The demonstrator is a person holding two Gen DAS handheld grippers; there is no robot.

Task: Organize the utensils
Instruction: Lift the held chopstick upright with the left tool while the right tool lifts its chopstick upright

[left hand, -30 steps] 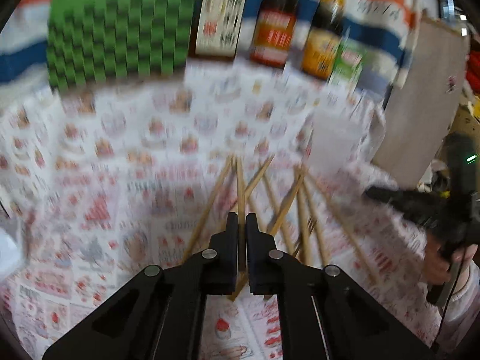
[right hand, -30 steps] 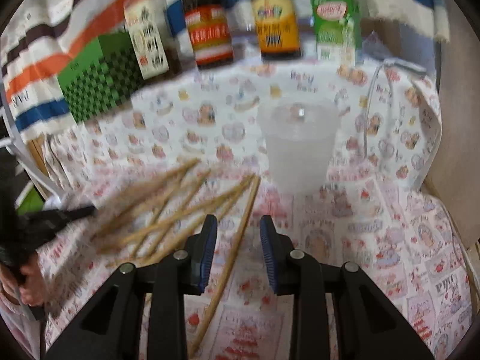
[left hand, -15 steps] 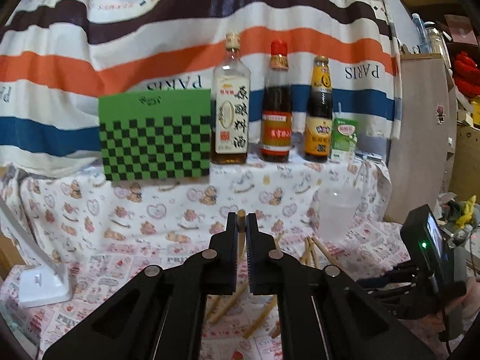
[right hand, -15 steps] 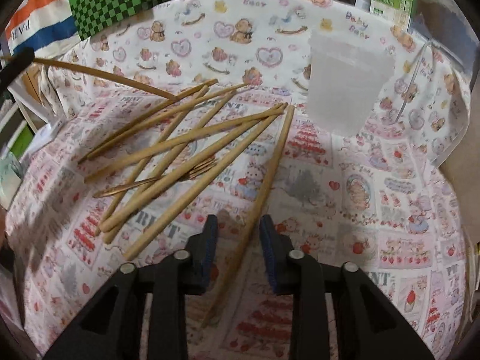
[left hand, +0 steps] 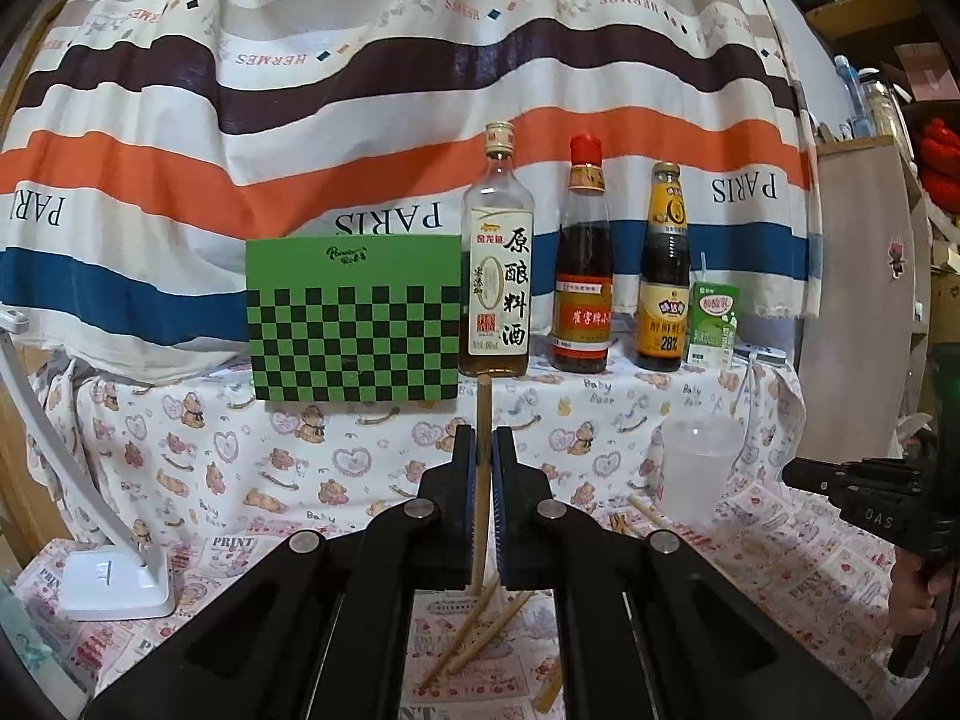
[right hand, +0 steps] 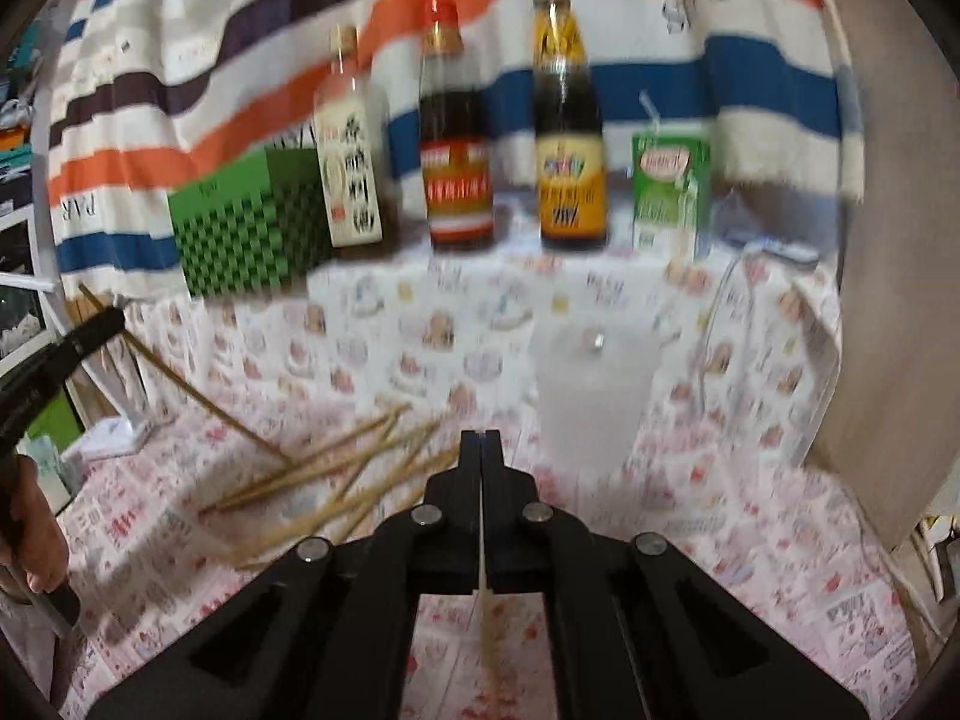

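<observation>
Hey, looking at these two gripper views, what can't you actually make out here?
- Right wrist view: whether the right gripper pinches the thin stick trailing beneath it; motion blur and the jaws hide it.
- Same view: bottle labels are blurred unreadable.
- Left wrist view: most of the chopstick pile is hidden behind the left gripper.
- Both views: the translucent cup hides its contents.

The right hand-held gripper [right hand: 482,441] is seen with jaws just closed on one chopstick [right hand: 489,630], whose lower end trails below the jaws. A loose pile of chopsticks [right hand: 336,480] lies on the patterned desk [right hand: 750,540] to the left. A translucent cup [right hand: 591,396] stands just ahead, right of centre. At the left edge the left hand-held gripper [right hand: 102,324] is seen holding another chopstick [right hand: 198,396] tilted over the desk. The view is blurred.
</observation>
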